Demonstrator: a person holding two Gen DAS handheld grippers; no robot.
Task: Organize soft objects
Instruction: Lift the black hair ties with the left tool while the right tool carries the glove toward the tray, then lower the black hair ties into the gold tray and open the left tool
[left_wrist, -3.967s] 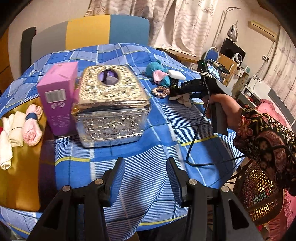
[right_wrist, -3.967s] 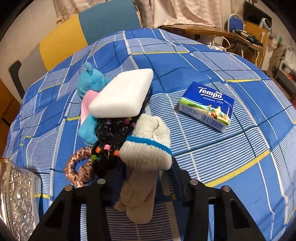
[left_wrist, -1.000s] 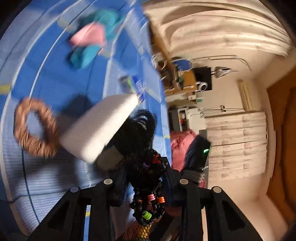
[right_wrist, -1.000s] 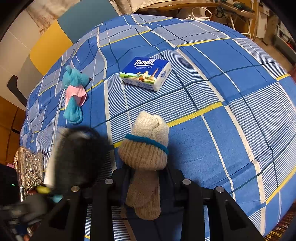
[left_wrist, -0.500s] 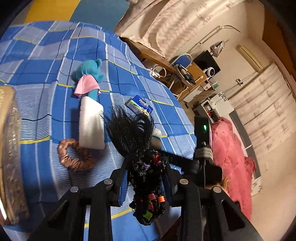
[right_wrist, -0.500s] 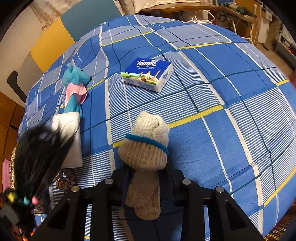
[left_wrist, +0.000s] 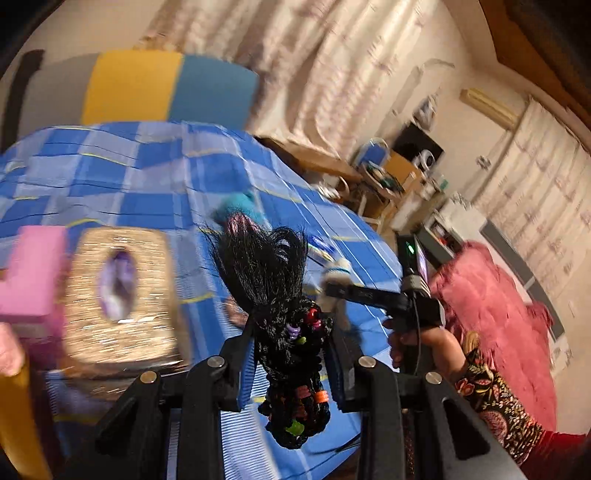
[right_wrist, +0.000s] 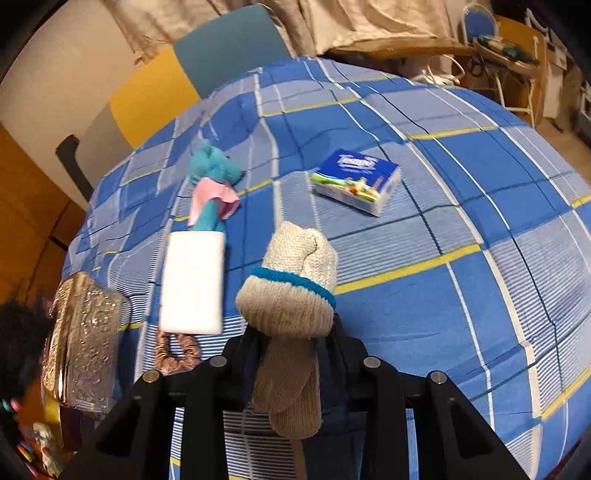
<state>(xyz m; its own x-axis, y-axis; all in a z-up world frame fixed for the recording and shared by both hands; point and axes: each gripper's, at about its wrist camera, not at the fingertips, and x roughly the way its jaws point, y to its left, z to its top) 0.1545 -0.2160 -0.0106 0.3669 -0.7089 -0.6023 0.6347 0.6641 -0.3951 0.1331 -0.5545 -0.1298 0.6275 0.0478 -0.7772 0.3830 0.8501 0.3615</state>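
Pale curtains (left_wrist: 332, 66) hang behind a yellow-and-blue chair (right_wrist: 207, 70).

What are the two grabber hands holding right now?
Left gripper: closed on the black tassel with colored beads.
Right gripper: closed on the rolled beige sock.

Your work surface: a table under a blue plaid cloth (right_wrist: 424, 302).
On it you have a teal plush toy (right_wrist: 212, 184), a white sponge block (right_wrist: 192, 284), a tan scrunchie (right_wrist: 177, 352), a Tempo tissue pack (right_wrist: 356, 181), an ornate gold tissue box (right_wrist: 83, 339) and, beside that box, a pink carton (left_wrist: 31, 273).
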